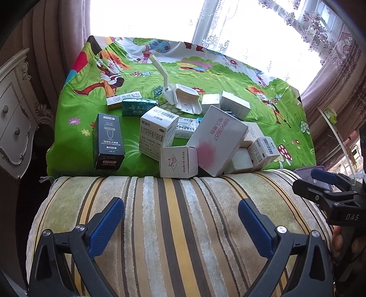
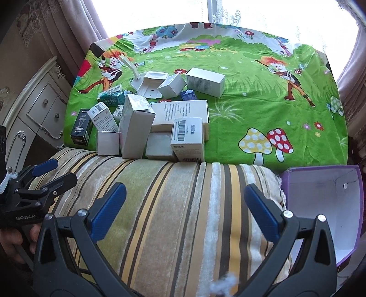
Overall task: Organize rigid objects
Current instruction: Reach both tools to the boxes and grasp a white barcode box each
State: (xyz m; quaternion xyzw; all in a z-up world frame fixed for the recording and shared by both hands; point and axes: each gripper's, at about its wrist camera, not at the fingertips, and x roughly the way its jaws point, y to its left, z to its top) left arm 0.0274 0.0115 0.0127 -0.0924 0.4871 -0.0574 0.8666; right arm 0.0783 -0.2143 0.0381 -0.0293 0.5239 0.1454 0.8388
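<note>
Several small cartons lie jumbled on a green cartoon cloth [image 1: 270, 118]. Among them are a black box [image 1: 108, 141], a white "made in china" box [image 1: 178, 161], a large white box with a pink blot [image 1: 217, 140], a barcode box [image 2: 188, 139] and a white plastic holder [image 1: 183, 98]. My left gripper [image 1: 180, 219] is open and empty over a striped cushion [image 1: 171, 217], short of the boxes. My right gripper [image 2: 185, 205] is open and empty over the same cushion [image 2: 183, 194]. An open purple box [image 2: 324, 201], empty inside, stands right of it.
A cream carved drawer cabinet [image 1: 13, 109] stands at the left. Curtains and a bright window [image 1: 160, 18] are behind the cloth. The right gripper's body shows at the right edge of the left wrist view [image 1: 331, 189].
</note>
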